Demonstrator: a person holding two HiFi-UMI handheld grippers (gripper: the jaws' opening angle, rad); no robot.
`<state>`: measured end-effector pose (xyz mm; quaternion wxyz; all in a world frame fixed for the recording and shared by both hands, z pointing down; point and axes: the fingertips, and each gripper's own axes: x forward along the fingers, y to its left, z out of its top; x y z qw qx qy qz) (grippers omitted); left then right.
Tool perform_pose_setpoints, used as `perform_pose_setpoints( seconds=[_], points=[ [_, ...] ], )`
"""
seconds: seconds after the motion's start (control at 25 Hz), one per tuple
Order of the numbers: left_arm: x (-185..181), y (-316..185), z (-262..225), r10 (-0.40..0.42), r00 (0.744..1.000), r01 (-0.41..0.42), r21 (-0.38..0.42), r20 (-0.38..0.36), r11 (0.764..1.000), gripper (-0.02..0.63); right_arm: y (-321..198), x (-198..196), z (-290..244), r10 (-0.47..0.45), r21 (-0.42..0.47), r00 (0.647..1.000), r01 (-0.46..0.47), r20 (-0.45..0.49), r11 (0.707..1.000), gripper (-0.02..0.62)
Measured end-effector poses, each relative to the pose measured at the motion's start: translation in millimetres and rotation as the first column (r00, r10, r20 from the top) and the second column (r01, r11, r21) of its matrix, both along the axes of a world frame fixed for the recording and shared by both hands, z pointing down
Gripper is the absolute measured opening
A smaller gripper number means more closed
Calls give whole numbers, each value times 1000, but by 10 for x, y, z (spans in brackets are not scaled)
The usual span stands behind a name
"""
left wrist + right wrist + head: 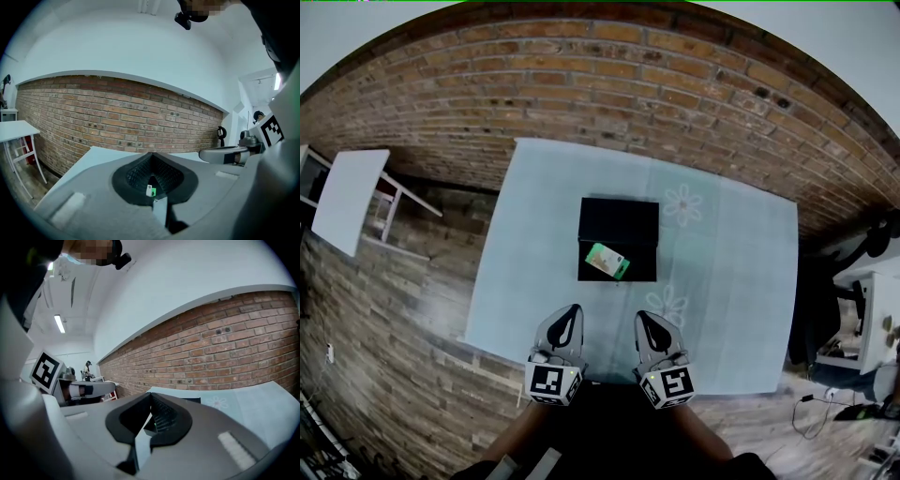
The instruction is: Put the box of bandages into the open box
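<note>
A black open box (619,220) sits in the middle of a table under a pale blue cloth (722,281). The green and white box of bandages (607,261) lies slanted in the near half of the black box. My left gripper (573,314) and right gripper (646,322) hover side by side over the table's near edge, both shut and holding nothing, short of the black box. In the left gripper view the jaws (151,161) meet, and the bandage box (150,190) shows small through the gap below them. The right gripper's (151,400) jaws also meet.
A brick wall (609,84) runs behind the table. A white side table (352,197) stands at the left on the wooden floor. Furniture and a cable (811,412) lie at the right. Each gripper shows beside the other in its view.
</note>
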<state>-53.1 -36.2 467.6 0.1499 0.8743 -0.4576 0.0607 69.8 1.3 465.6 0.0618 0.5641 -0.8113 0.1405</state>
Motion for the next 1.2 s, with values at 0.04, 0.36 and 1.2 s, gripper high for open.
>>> perform_pose_setpoints(
  seconds=[0.04, 0.36, 1.2],
  points=[
    [8, 10, 1, 1, 1000, -1, 1, 2, 1000, 0, 19, -4, -9, 2, 3, 1000, -2, 3, 1000, 1],
    [83, 49, -18, 9, 1000, -9, 10, 9, 1000, 0, 44, 30, 52, -13, -14, 1000, 12, -18, 1000, 0],
    [82, 83, 4, 26, 1000, -26, 8, 14, 1000, 0, 52, -61, 34, -44, -15, 999, 43, -31, 999, 0]
  ],
)
